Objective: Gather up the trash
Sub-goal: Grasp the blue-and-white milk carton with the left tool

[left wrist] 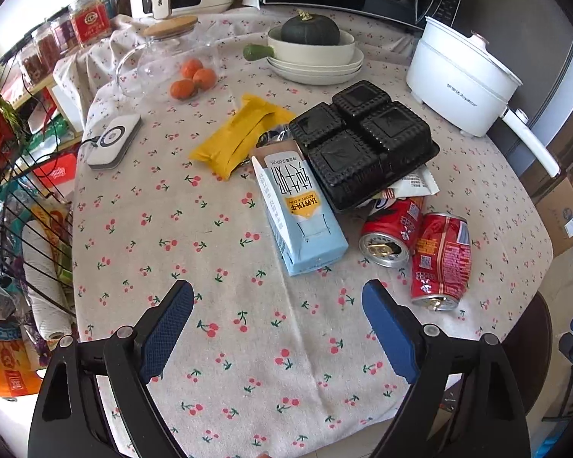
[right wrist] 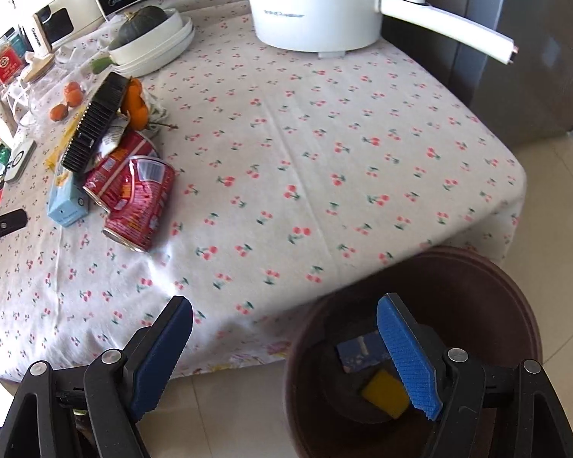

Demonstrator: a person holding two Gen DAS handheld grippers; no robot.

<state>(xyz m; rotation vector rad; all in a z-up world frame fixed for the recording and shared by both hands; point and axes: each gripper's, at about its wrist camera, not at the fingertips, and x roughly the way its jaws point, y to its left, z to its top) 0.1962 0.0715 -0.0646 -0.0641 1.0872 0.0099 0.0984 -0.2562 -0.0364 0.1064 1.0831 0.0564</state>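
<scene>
In the left wrist view a trash pile lies on the cherry-print tablecloth (left wrist: 210, 343): a light blue milk carton (left wrist: 301, 221), a black plastic tray (left wrist: 363, 141), two dented red cans (left wrist: 391, 233) (left wrist: 441, 259), a yellow packet (left wrist: 240, 133) and a white wrapper (left wrist: 416, 183) under the tray. My left gripper (left wrist: 278, 290) hovers open just in front of the carton, with nothing between its fingers. My right gripper (right wrist: 284, 301) is open and empty at the table's edge above a brown bin (right wrist: 477, 267). In the bin lie a blue scrap (right wrist: 359, 351) and a yellow piece (right wrist: 382, 389).
A white electric pot (right wrist: 317, 4) with a long handle stands at the back right. Stacked bowls with a green squash (left wrist: 309, 30), tangerines (left wrist: 193, 78), a glass jar (left wrist: 160, 57) and a white device (left wrist: 112, 141) sit behind the pile. A wire rack (left wrist: 26, 229) stands at the left.
</scene>
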